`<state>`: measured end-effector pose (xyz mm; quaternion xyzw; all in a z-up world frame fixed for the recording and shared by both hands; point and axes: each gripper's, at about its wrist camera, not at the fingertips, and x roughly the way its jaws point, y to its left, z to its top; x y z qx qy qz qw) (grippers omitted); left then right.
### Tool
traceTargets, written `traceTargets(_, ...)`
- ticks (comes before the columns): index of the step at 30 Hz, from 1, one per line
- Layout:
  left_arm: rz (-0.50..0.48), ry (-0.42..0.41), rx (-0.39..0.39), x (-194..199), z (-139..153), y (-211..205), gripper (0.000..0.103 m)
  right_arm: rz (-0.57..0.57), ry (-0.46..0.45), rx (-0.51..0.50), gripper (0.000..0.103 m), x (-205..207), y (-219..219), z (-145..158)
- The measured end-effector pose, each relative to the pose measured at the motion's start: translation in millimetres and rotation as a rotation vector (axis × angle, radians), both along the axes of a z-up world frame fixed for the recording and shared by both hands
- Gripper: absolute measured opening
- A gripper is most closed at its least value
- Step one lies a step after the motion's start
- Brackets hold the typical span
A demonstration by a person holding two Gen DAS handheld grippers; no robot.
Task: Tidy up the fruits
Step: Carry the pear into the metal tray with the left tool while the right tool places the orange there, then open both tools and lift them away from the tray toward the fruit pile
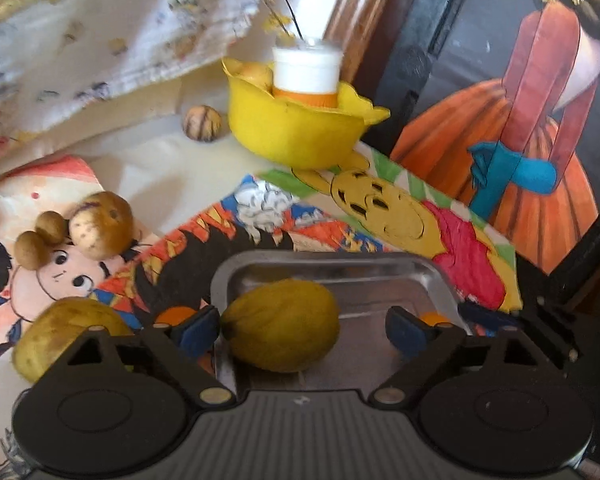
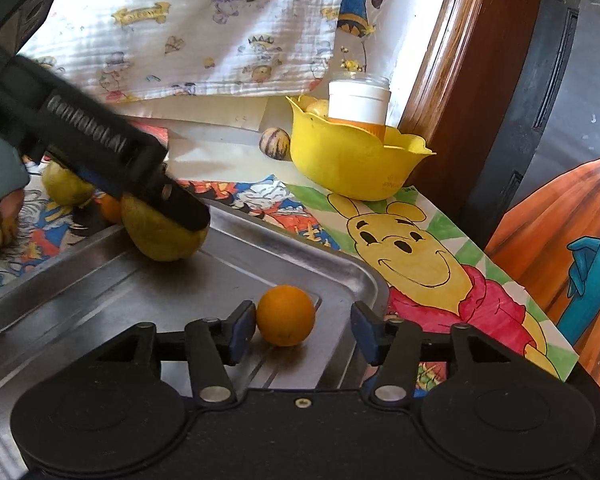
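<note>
A steel tray (image 1: 428, 280) lies on a cartoon-print cloth; it also shows in the right wrist view (image 2: 100, 288). My left gripper (image 1: 302, 330) is open around a yellow-green fruit (image 1: 282, 326) resting in the tray; the left pad touches it, the right pad stands apart. The same fruit (image 2: 160, 236) and the left gripper over it show in the right wrist view. My right gripper (image 2: 304, 330) is open around a small orange (image 2: 286, 315) lying in the tray, its left pad against the orange.
A yellow bowl (image 1: 296, 128) with a white-lidded jar (image 1: 306, 70) and a fruit stands at the back. A striped round fruit (image 1: 202, 123) lies beside it. Loose fruits (image 1: 100, 230) and a yellow one (image 1: 60, 336) lie left of the tray. A painted panel (image 1: 520, 120) stands to the right.
</note>
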<state>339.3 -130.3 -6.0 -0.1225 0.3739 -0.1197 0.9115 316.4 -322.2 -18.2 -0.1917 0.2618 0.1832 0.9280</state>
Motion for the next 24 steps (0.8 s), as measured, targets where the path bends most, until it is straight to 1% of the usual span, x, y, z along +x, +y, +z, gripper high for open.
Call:
traceTargets(2, 0.015, -0.001, -0.024, -4.8, 5.1, 5.9, 0.094, 0.001, -0.012, 0.002, 0.060, -10.3, 1.2, 3.6)
traceTargets(4, 0.028, -0.014, -0.040, -13.5, 11.2, 11.2, 0.097, -0.005, -0.025, 0.015, 0.065, -21.9, 1.3, 9.1)
traceTargets(9, 0.033, -0.065, -0.048, -41.8, 27.0, 19.3, 0.102, -0.025, -0.057, 0.054, 0.077, -50.1, 3.5, 22.9)
traceTargets(11, 0.040, -0.089, -0.051, -56.5, 33.5, 22.9, 0.103, -0.037, -0.069, 0.074, 0.081, -63.6, 5.2, 28.8)
traceTargets(16, 0.055, -0.147, -0.012, -96.0, 46.2, 35.8, 0.103, -0.064, -0.098, 0.139, 0.097, -104.0, 13.7, 44.7)
traceTargets(19, 0.052, -0.191, 0.017, -123.5, 50.5, 46.6, 0.103, -0.085, -0.105, 0.173, 0.102, -127.5, 20.8, 51.8)
traceTargets(24, 0.069, -0.252, 0.094, -168.4, 52.3, 62.3, 0.103, -0.118, -0.070, 0.244, 0.102, -164.9, 33.5, 58.6)
